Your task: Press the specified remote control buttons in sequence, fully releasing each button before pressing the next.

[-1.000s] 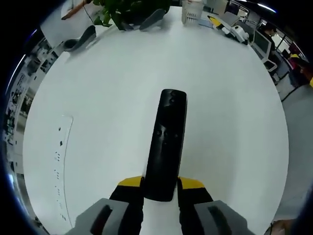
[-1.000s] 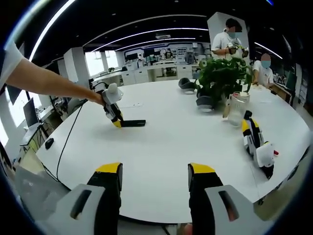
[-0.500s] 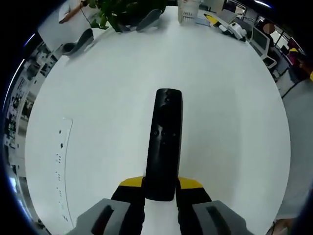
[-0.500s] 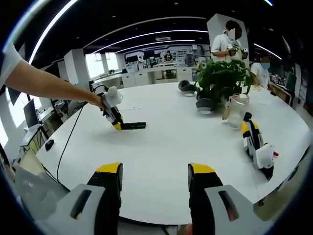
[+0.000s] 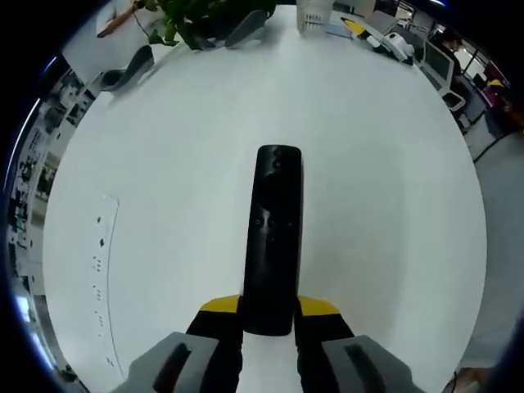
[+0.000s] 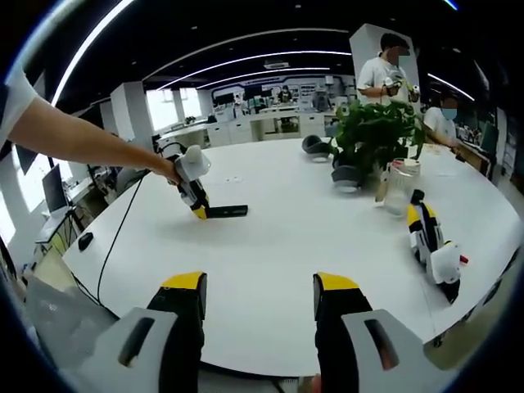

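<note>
- Left gripper view: my left gripper is clamped on the near end of the black remote; yellow-tipped jaws press both its sides.
- Remote runs straight away from the cam over the white round table, buttons facing up.
- Far edge: potted plant, clear jar.
- Right gripper view: my right gripper has jaws apart, nothing btwn them, held above the near table edge.
- Across the table I see my arm w/ the left gripper gripping the remote, its far end low at the tabletop.
- Right side: spare gripper lying on the table; plant and jar behind it.
</note>
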`<state>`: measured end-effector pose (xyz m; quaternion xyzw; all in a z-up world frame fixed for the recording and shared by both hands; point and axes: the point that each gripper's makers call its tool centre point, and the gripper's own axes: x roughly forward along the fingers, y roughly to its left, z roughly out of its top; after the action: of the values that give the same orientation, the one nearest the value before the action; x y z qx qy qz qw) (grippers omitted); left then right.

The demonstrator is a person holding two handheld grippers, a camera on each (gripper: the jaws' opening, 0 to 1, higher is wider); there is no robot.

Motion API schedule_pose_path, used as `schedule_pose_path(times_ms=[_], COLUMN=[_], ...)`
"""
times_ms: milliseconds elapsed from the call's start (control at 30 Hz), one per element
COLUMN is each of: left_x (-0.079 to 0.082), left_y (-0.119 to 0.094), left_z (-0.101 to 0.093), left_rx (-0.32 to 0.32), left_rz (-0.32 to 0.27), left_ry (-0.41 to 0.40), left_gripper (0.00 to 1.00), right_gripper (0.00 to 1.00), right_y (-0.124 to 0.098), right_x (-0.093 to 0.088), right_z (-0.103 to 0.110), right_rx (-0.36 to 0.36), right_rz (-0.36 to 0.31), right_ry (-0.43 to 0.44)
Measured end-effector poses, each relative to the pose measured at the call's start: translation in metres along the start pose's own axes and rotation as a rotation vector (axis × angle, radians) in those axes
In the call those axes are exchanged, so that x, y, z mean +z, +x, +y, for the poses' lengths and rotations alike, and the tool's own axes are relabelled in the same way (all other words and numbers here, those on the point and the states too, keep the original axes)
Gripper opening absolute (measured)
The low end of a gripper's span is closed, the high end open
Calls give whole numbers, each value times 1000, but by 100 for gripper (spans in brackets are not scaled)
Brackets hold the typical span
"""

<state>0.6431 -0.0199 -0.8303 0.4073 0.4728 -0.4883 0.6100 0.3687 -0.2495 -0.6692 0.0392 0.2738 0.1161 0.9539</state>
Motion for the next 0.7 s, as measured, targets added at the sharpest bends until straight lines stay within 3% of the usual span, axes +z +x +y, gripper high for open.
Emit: schedule_pose_path(times_ms=[700], left_x=[-1], left_y=[-1], left_z=[-30], left_rx=[-1], left_rz=[21], left_ry=[12], left_gripper=[23], right_gripper=[55], right_y=[-1], right_x=[2], right_z=[2], right_rx=[16], right_rz=[-12], right_ry=[1])
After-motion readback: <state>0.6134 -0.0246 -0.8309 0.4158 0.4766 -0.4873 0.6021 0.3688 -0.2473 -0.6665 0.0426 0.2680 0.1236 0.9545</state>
